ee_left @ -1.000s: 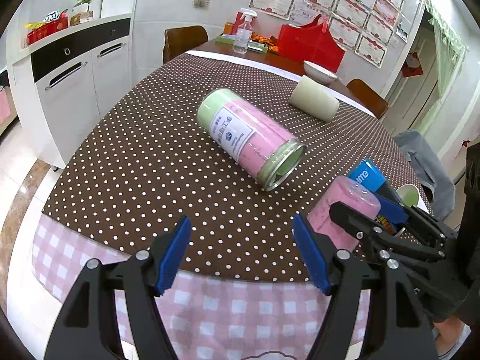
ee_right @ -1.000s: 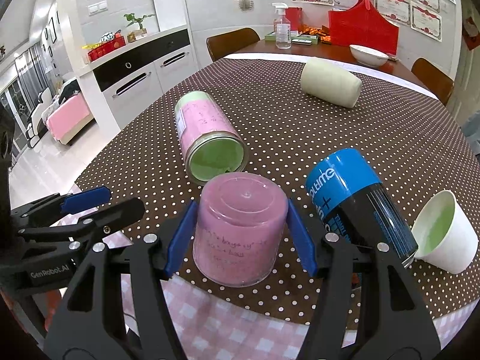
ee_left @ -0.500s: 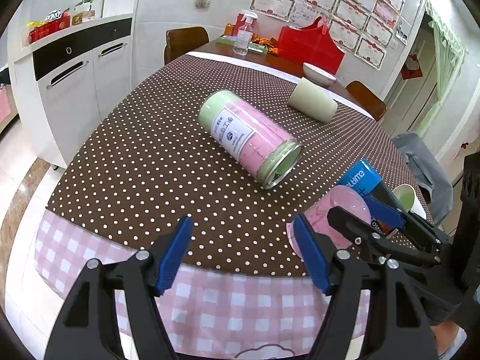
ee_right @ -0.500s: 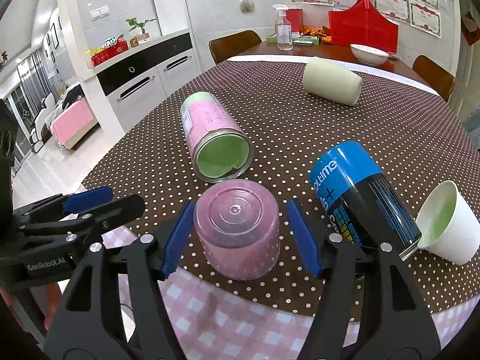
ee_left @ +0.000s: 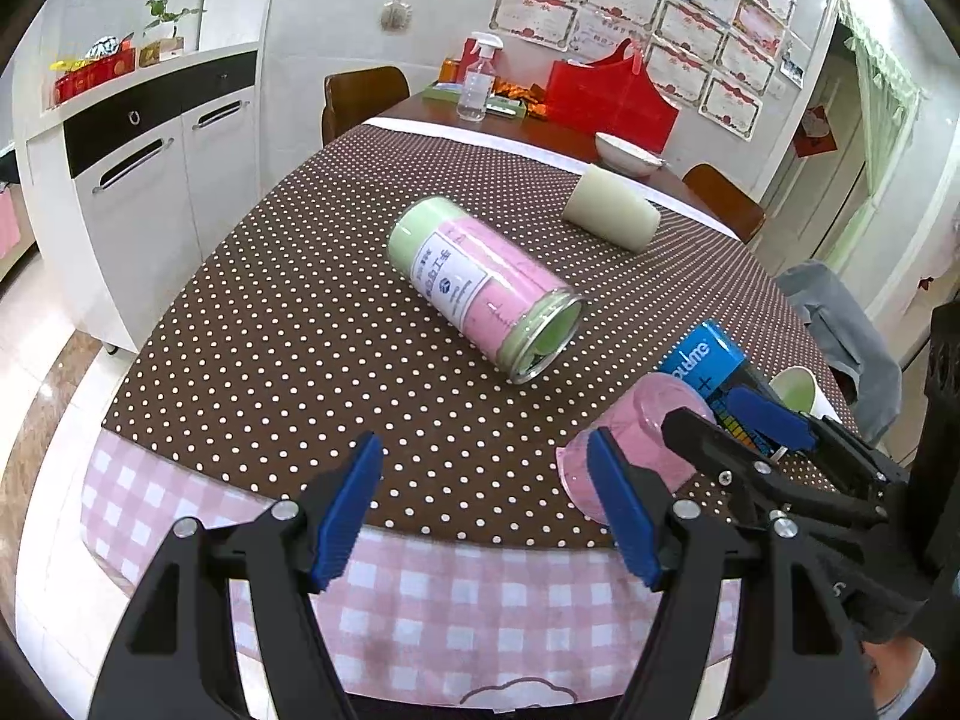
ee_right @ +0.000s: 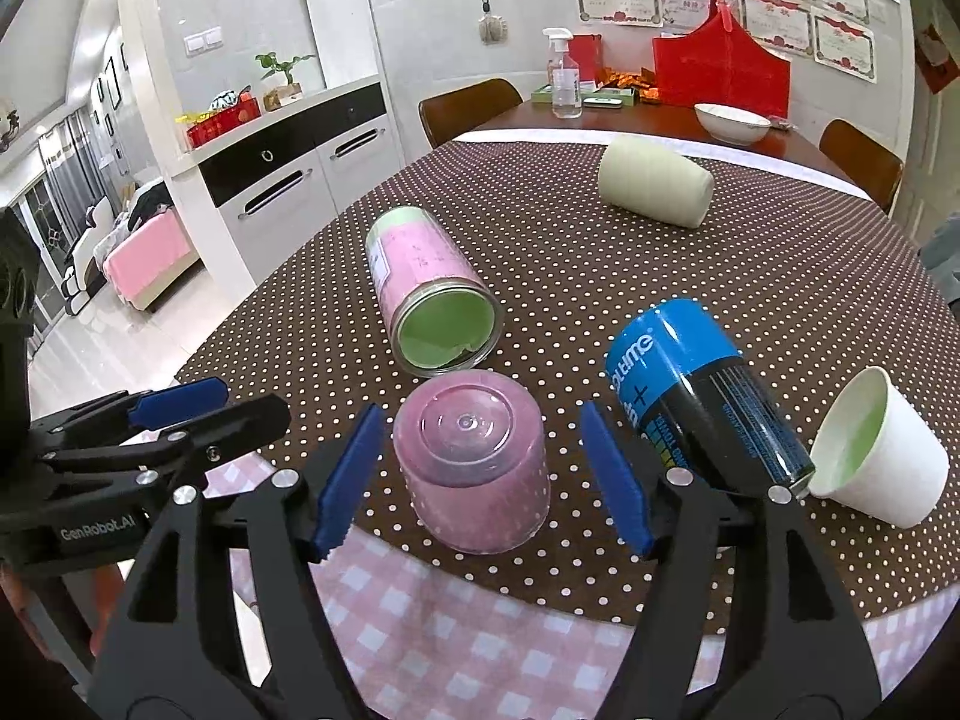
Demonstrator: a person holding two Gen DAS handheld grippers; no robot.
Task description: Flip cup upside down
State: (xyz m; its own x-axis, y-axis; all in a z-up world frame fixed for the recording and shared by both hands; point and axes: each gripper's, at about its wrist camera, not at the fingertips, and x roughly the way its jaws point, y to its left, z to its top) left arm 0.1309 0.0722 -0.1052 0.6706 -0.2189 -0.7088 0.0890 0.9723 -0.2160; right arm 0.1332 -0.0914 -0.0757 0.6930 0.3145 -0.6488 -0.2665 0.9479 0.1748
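Pink cup (ee_right: 474,471): lower centre, mouth down on the table (ee_right: 600,276); flip looks complete.
Right gripper (ee_right: 480,474): your jaws stand wide, clear of it.
Left gripper (ee_left: 486,510): jaws wide, idle.

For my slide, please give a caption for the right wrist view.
Open right hand-held gripper flanks the pink cup, standing upside down on the dotted tablecloth.

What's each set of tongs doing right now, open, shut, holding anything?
Left tongs: open, holding nothing, over the table edge.
Right tongs: open, straddling the upside-down pink cup, with gaps on both sides, not gripping it.
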